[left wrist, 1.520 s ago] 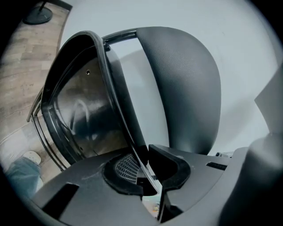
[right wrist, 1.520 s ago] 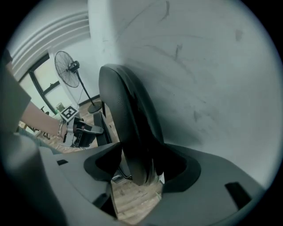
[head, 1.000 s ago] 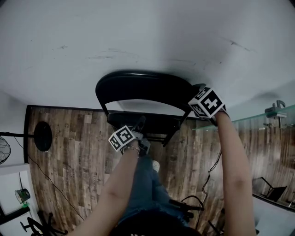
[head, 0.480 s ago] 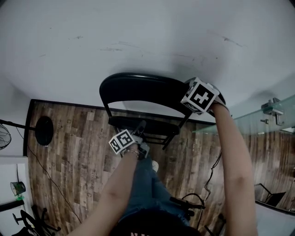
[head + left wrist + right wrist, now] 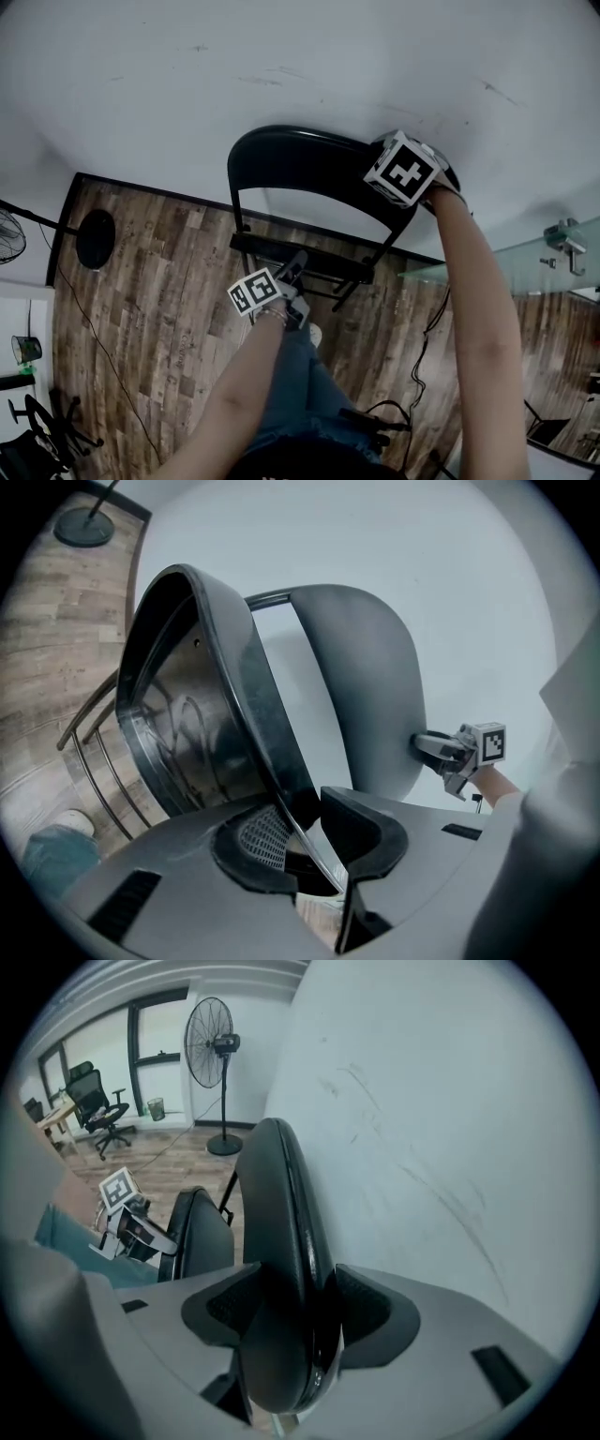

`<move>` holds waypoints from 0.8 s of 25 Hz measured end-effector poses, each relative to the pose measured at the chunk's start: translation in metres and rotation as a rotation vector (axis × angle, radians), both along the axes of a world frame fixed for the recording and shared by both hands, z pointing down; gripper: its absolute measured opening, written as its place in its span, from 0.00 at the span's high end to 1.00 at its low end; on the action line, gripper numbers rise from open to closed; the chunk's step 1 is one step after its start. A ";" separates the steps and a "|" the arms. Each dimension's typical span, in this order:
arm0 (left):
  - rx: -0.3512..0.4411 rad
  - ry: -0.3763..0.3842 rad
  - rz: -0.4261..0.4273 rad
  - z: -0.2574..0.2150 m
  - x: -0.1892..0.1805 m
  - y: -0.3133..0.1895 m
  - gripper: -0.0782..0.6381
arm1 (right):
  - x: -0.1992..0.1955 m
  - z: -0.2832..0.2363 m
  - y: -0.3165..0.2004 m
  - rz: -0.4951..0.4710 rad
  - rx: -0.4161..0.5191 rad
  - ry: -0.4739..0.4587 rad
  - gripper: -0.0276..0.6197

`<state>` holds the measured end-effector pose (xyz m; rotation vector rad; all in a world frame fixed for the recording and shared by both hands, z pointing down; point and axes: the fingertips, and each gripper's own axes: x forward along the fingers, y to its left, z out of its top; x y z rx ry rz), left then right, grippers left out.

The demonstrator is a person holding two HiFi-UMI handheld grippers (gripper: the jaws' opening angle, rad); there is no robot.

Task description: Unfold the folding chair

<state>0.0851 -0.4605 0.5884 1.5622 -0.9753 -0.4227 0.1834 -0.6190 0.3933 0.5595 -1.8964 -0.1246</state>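
A black folding chair stands against the white wall, its backrest [image 5: 309, 161] above its seat [image 5: 300, 256]. My left gripper [image 5: 294, 267] is at the seat's front edge. In the left gripper view the thin seat rim [image 5: 281, 761] runs between the jaws of the left gripper [image 5: 305, 834]. The pads touch the rim while the jaws are opening slightly. My right gripper [image 5: 419, 178] is shut on the backrest's top right corner. The right gripper view shows the backrest [image 5: 281, 1204] clamped between both pads of the right gripper [image 5: 286, 1309], with the seat [image 5: 202, 1232] lower left.
The white wall [image 5: 281, 66] is right behind the chair. A floor fan's round base [image 5: 97, 239] stands at left on the wood floor, a glass table [image 5: 553, 258] at right. Cables [image 5: 422, 356] lie on the floor. The person's jeans leg [image 5: 300, 375] is just below the seat.
The right gripper has risen with the backrest's top corner and rolled. The left gripper has shifted a little right with the seat edge. The gap between seat and backrest has widened.
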 end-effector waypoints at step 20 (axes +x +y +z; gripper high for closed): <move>-0.067 0.125 0.121 0.024 -0.023 0.123 0.74 | -0.024 0.007 0.073 0.114 0.123 0.109 0.51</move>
